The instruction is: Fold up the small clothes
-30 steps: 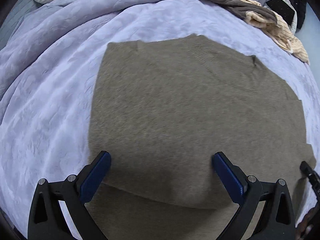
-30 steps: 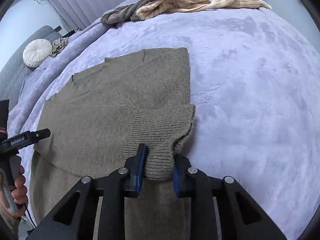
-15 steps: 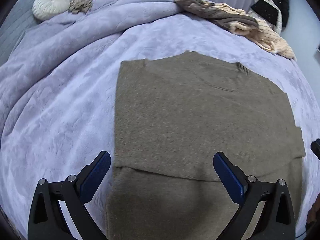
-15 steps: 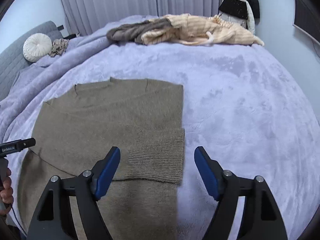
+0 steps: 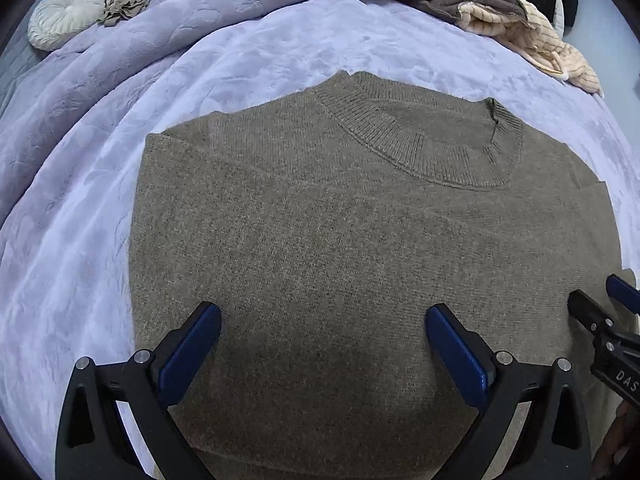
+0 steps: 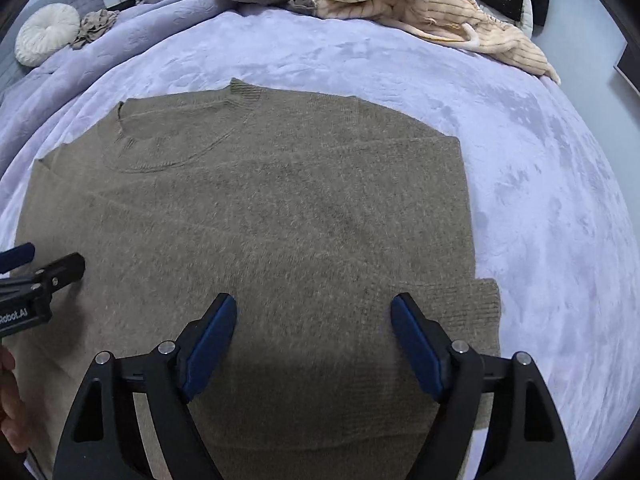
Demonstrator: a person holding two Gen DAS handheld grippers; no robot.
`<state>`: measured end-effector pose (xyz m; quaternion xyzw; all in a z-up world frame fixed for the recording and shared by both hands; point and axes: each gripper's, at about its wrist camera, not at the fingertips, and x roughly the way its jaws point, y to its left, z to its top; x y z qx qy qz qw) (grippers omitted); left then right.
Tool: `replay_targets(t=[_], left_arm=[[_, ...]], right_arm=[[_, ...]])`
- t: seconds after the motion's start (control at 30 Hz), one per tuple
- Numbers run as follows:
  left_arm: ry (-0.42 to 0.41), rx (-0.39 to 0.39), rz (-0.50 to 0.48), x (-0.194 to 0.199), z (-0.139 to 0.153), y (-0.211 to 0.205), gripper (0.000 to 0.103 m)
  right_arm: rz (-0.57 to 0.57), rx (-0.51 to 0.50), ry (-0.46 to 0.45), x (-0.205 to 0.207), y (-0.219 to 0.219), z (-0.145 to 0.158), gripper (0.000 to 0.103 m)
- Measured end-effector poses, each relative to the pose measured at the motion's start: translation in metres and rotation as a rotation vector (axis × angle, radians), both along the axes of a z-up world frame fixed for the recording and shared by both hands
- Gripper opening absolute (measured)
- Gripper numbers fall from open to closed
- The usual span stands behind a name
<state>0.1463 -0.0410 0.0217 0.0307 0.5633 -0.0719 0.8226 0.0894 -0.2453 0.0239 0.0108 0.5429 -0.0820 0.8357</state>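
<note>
We hold both claws over one olive-brown sweater (image 5: 360, 240) lying flat on the lavender blanket (image 6: 540, 160), its sleeves folded in. The left gripper (image 5: 322, 344) hangs with jaws spread wide and nothing between them; the right gripper (image 6: 314, 332) has just been opening its jaws, and they too stand apart with nothing held. The risk, as we judge it: the ribbed cuff (image 6: 476, 312) at the right edge could slide out if the next lift drags the soft knit. We count one sweater, two grippers, one pile of unfolded clothes (image 6: 400, 4), one round cushion (image 5: 66, 14).
</note>
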Motion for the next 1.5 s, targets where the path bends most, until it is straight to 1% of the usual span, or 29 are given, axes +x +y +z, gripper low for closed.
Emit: replay_targets(t=[0.07,0.1,0.17,0.2,0.27,0.3,0.33,0.37,0.4,0.43,0.47,0.5,0.57,0.7,0.77,0.8,0.9,1.07,1.17,1.2,1.23,1.27,1.33,1.37,1.4,1.43,1.5], left_arm=[[-0.005,-0.003,-0.020,0.005,-0.002,0.001,0.103],[-0.007,-0.011,-0.030,0.007,-0.004,0.002,0.103],[-0.010,-0.030,-0.049,0.012,-0.008,0.007,0.103],[-0.007,-0.039,-0.059,0.013,-0.009,0.008,0.103],[0.012,-0.040,-0.061,0.015,-0.002,0.009,0.103],[0.004,-0.035,-0.053,0.011,0.007,0.011,0.103],[-0.028,-0.055,-0.055,0.002,0.019,0.013,0.103],[-0.050,-0.087,-0.060,-0.007,0.027,0.016,0.103],[-0.051,-0.124,-0.065,-0.017,0.032,0.019,0.103],[-0.031,-0.154,-0.075,-0.027,0.030,0.020,0.103],[-0.008,-0.156,-0.086,-0.033,0.024,0.019,0.103],[0.009,-0.119,-0.089,-0.043,0.015,0.017,0.103],[0.011,-0.052,-0.095,-0.060,0.002,0.016,0.103],[0.028,-0.032,-0.081,-0.098,-0.006,0.027,0.103],[0.018,-0.004,-0.106,-0.124,-0.007,0.030,0.103],[0.005,0.023,-0.120,-0.140,-0.007,0.030,0.103],[-0.027,0.069,-0.144,-0.177,-0.004,0.034,0.103],[-0.052,0.078,-0.134,-0.224,-0.001,0.045,0.103],[-0.069,0.085,-0.127,-0.249,-0.001,0.051,0.103],[-0.070,0.085,-0.121,-0.259,-0.002,0.056,0.103],[-0.060,0.073,-0.114,-0.262,-0.002,0.057,0.103],[-0.046,0.051,-0.103,-0.269,-0.001,0.069,0.103],[-0.016,0.021,-0.061,-0.276,0.007,0.080,0.103],[-0.021,0.005,-0.055,-0.278,0.014,0.080,0.103],[-0.044,-0.021,-0.061,-0.283,0.023,0.079,0.103],[-0.065,-0.050,-0.073,-0.288,0.032,0.074,0.103],[-0.068,-0.101,-0.127,-0.294,0.041,0.056,0.103]], right_arm=[[-0.004,-0.002,0.003,0.010,-0.002,-0.002,0.090],[-0.004,-0.007,0.002,0.015,-0.003,-0.004,0.092],[0.004,-0.020,-0.005,0.021,-0.006,-0.010,0.102],[0.004,-0.014,-0.002,0.024,-0.010,-0.013,0.102],[-0.001,0.042,0.013,0.026,-0.018,-0.015,0.102],[-0.012,0.046,0.022,0.026,-0.019,-0.009,0.102],[-0.026,0.042,0.013,0.023,-0.019,0.001,0.101],[-0.022,0.047,-0.024,0.015,-0.017,0.013,0.101],[-0.006,0.059,-0.064,0.003,-0.013,0.025,0.101],[0.004,0.067,-0.088,-0.008,-0.008,0.032,0.101],[0.022,0.071,-0.093,-0.019,0.000,0.036,0.101],[0.050,0.070,-0.086,-0.028,0.009,0.035,0.101],[0.097,0.030,-0.059,-0.043,0.030,0.025,0.101],[0.141,-0.059,-0.012,-0.079,0.050,0.001,0.100],[0.155,-0.058,-0.026,-0.104,0.052,-0.003,0.100],[0.161,-0.061,-0.038,-0.116,0.054,-0.004,0.100],[0.192,-0.054,-0.071,-0.161,0.052,-0.001,0.100],[0.237,-0.009,-0.105,-0.236,0.039,0.001,0.100],[0.276,-0.037,-0.125,-0.274,0.035,-0.001,0.102],[0.295,-0.063,-0.118,-0.283,0.036,-0.003,0.102],[0.315,-0.094,-0.117,-0.294,0.038,-0.005,0.102],[0.330,-0.117,-0.124,-0.305,0.039,-0.005,0.102],[0.342,-0.132,-0.116,-0.318,0.037,-0.001,0.102],[0.339,-0.141,-0.103,-0.322,0.038,0.005,0.102],[0.337,-0.145,-0.109,-0.324,0.040,0.012,0.102],[0.347,-0.136,-0.142,-0.328,0.043,0.022,0.102],[0.383,-0.107,-0.211,-0.329,0.054,0.036,0.102]])
